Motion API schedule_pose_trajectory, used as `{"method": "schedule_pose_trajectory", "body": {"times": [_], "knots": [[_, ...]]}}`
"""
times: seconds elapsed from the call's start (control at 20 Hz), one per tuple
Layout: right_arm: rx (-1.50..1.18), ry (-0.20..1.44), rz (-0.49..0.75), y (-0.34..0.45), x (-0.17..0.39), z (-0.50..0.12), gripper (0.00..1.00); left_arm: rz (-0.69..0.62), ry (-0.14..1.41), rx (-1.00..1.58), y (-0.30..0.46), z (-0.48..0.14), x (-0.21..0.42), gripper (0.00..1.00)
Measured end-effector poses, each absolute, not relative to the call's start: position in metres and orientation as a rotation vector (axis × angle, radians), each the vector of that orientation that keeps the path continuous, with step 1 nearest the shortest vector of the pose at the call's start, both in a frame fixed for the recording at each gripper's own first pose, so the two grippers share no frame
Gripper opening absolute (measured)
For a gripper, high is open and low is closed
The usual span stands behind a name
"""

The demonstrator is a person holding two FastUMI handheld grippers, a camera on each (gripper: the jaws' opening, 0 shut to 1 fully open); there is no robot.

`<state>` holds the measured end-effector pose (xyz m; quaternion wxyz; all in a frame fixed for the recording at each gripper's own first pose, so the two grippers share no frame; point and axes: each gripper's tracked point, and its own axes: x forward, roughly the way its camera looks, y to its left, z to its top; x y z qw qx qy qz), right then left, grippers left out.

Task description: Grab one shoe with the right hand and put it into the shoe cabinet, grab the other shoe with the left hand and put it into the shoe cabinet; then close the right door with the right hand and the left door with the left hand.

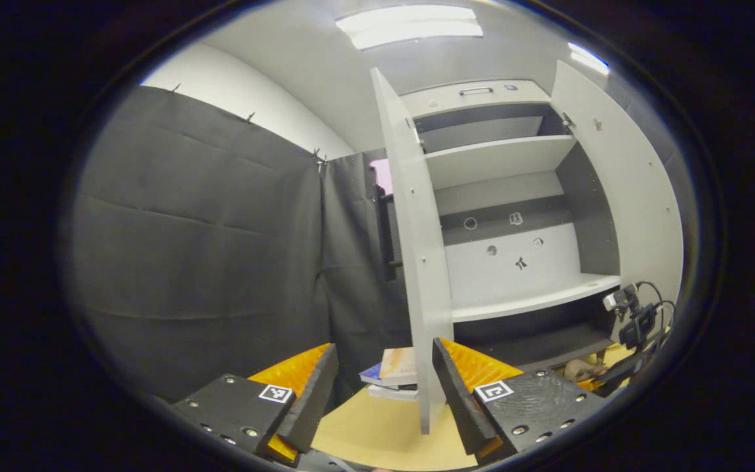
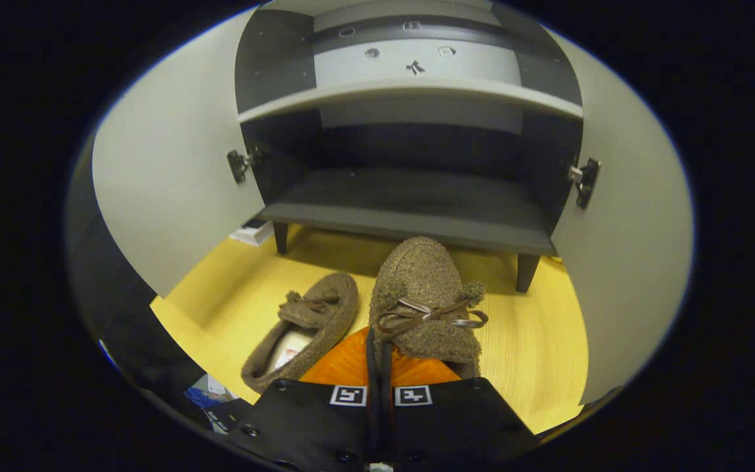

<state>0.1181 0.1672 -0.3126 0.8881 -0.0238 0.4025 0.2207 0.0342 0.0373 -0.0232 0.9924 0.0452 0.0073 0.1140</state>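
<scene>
Right gripper (image 2: 381,387) pinches the fuzzy brown slipper (image 2: 425,295) by its heel before the shoe cabinet's bottom shelf (image 2: 410,219), toe may clip that edge; left gripper (image 1: 377,393) spread wide, second slipper (image 2: 305,328) lies on the floor left

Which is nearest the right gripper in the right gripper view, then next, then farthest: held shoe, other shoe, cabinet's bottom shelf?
1. Held shoe: clamped in the right gripper, straight ahead.
2. Other shoe: on the floor, just left.
3. Bottom shelf: beyond both, between the open doors.
</scene>
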Motion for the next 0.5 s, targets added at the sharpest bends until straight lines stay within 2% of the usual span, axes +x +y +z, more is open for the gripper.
{"method": "schedule_pose_trajectory", "body": {"times": [0.2,0.25,0.5], "knots": [[-0.033,0.711,0.475,0.171,0.133,-0.251,0.01,0.166,0.003,0.069,0.019,-0.026,0.040,0.92],[-0.025,0.683,0.478,0.172,0.135,-0.238,0.01,0.156,0.000,0.064,0.016,-0.026,0.041,0.84],[0.008,0.569,0.487,0.178,0.160,-0.172,0.00,0.095,0.004,0.056,0.002,-0.032,0.050,0.84]]}}
